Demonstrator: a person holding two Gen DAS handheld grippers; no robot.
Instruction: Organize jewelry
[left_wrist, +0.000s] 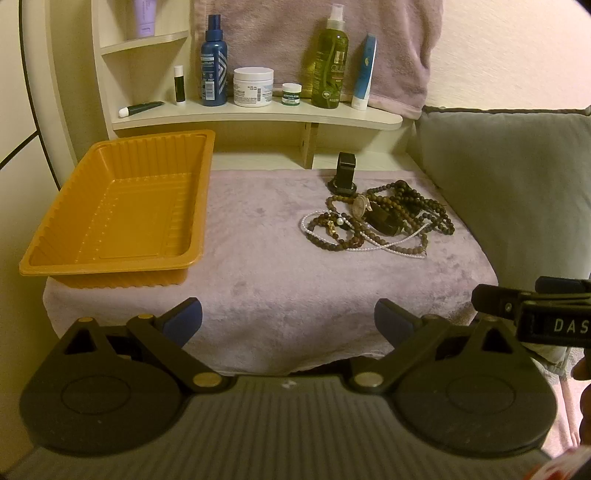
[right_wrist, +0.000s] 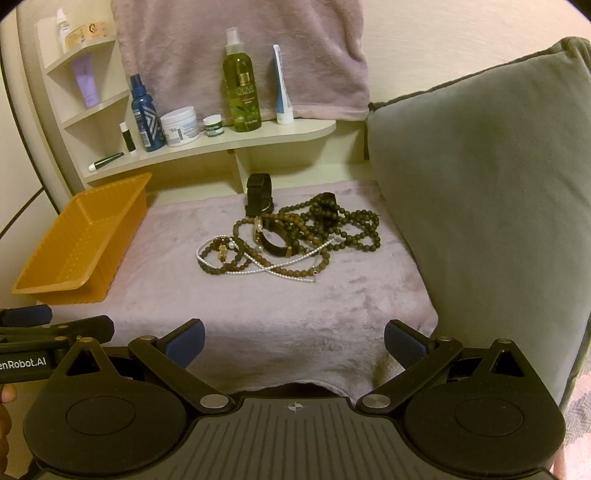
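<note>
Open towel (right_wrist: 280, 314) ahead; cushion (right_wrist: 480, 206) right, tray (right_wrist: 79, 251) left.

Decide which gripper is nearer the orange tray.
Left. The left gripper hangs just past the orange tray, near its corner; the right gripper sits farther right, facing the jewelry pile.

We see the orange ribbed plastic tray (left_wrist: 118, 214) on the left part of the mauve plush towel (left_wrist: 258, 288). Well apart to its right lies the tangled heap of brown bead necklaces (right_wrist: 306, 229), with a white pearl string (right_wrist: 258, 269) on its near side. Just behind the heap stands a black watch (right_wrist: 258, 194). Behind all is a pale wooden shelf (left_wrist: 258, 118) with bottles. At the far right stands a grey cushion (right_wrist: 480, 203).
</note>
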